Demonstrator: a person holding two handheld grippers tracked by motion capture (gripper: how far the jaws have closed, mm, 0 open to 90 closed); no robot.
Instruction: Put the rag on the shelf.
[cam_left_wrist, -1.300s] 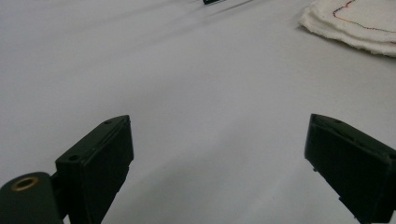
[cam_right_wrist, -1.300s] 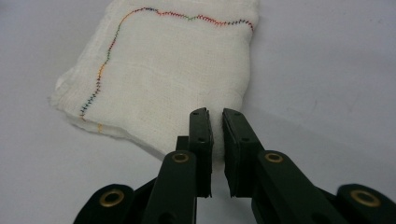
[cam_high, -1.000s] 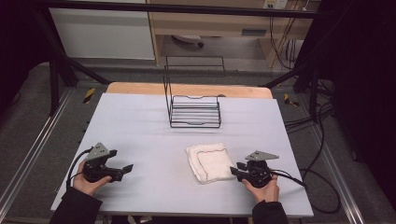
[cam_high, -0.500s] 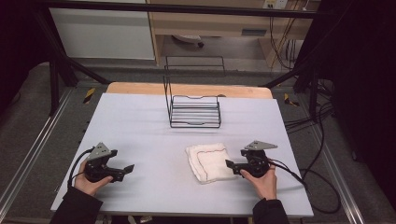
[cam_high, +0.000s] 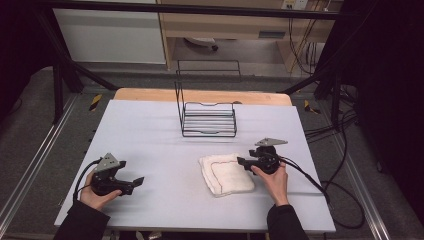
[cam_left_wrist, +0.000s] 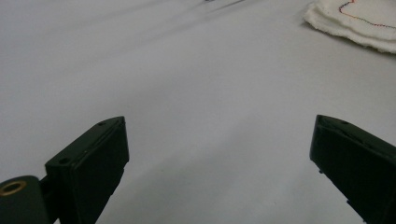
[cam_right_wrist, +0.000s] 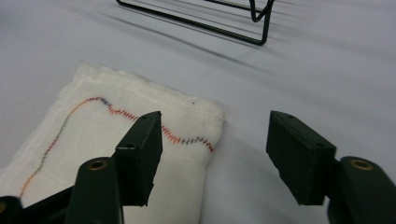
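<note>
My right gripper sits at the far right corner of the one folded white cloth with wavy coloured stitching near the table's front. Its jaws have just been closing and stand half apart, one over the cloth's corner, gripping nothing. My left gripper rests well apart, jaws wide and empty. One black wire rack stands beyond on the grey table — nothing lies between.

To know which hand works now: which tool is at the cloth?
The right tool, at the cloth's far right corner; the left tool rests apart on bare table.
</note>
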